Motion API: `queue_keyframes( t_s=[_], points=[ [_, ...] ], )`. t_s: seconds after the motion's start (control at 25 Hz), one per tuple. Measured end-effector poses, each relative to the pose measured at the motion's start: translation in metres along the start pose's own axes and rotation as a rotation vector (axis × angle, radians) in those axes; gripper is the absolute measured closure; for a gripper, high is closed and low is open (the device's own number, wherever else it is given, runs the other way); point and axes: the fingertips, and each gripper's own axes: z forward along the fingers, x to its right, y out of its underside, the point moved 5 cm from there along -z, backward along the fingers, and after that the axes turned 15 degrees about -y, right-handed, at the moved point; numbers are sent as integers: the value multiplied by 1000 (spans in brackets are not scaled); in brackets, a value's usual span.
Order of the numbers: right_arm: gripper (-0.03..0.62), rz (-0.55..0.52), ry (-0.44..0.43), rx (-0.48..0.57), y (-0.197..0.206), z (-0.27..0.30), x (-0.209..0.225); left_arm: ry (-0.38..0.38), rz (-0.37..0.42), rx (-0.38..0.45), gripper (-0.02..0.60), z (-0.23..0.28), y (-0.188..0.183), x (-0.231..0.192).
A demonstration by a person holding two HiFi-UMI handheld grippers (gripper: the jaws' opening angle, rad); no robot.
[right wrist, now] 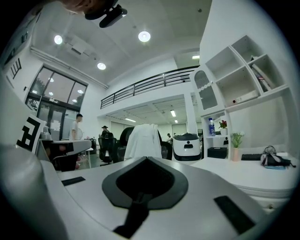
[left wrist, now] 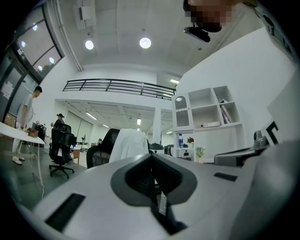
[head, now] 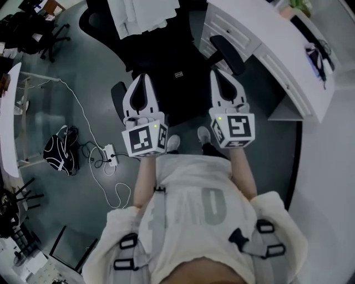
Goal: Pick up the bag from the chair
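Both of your tools are shut tight, jaws pressed together with nothing between them. Your left gripper (head: pixel 143 83) and right gripper (head: pixel 221 79) are held side by side over the near part of the black chair (head: pixel 226 52). Between them, just ahead on the seat, lies a dark mass with a small pale tag. It is probably the bag (head: pixel 176 77), though black on black hides its edges. A white garment (head: pixel 141 16) drapes the chair back beyond.

Black bag (head: pixel 176 77) with a pale tag lies flat on the black chair (head: pixel 226 53) seat, barely distinct from it, just ahead of and between the left gripper (head: pixel 143 79) and right gripper (head: pixel 221 73).
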Motion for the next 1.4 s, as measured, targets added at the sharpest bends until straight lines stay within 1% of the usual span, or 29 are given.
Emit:
queue_keyframes(
  t_s=[0.16, 0.24, 0.28, 0.32, 0.36, 0.4, 0.44, 0.56, 0.76, 0.88, 0.96, 1.12, 1.24, 1.4],
  points=[
    [588, 17, -40, 15, -4, 7, 7, -27, 17, 10, 574, 5, -2, -3],
    [586, 36, -68, 24, -5, 10, 10, -15, 33, 20, 566, 6, -2, -3],
    [577, 48, -84, 24, -4, 12, 10, 0, 38, 24, 499, 8, -3, -3],
    [468, 63, -100, 20, -3, 16, 10, 11, 35, 26, 419, 8, -4, -3],
    [357, 78, -110, 13, -1, 19, 11, 14, 25, 27, 379, 9, -6, -4],
    [322, 88, -111, 3, 1, 23, 11, 12, 18, 29, 348, 10, -7, -5],
    [310, 89, -109, -9, 3, 25, 12, 9, 17, 30, 338, 10, -6, -7],
    [309, 75, -108, -25, 5, 27, 15, 4, 17, 25, 333, 11, -1, -11],
    [310, 71, -112, -38, 8, 31, 21, -27, 8, 15, 333, 13, 2, -16],
    [310, 66, -120, -29, 6, 33, 24, -41, 4, 6, 333, 15, 3, -16],
    [310, 70, -111, -27, 5, 38, 27, -42, 6, 3, 333, 19, 5, -18],
    [310, 44, -145, -33, 4, 57, 34, -59, 12, -5, 333, 35, 12, -26],
    [310, 37, -167, -39, 14, 82, 52, -85, 19, -26, 333, 57, 31, -27],
    [310, 44, -181, -42, 42, 120, 77, -109, 39, -61, 333, 91, 74, -32]
  ],
)
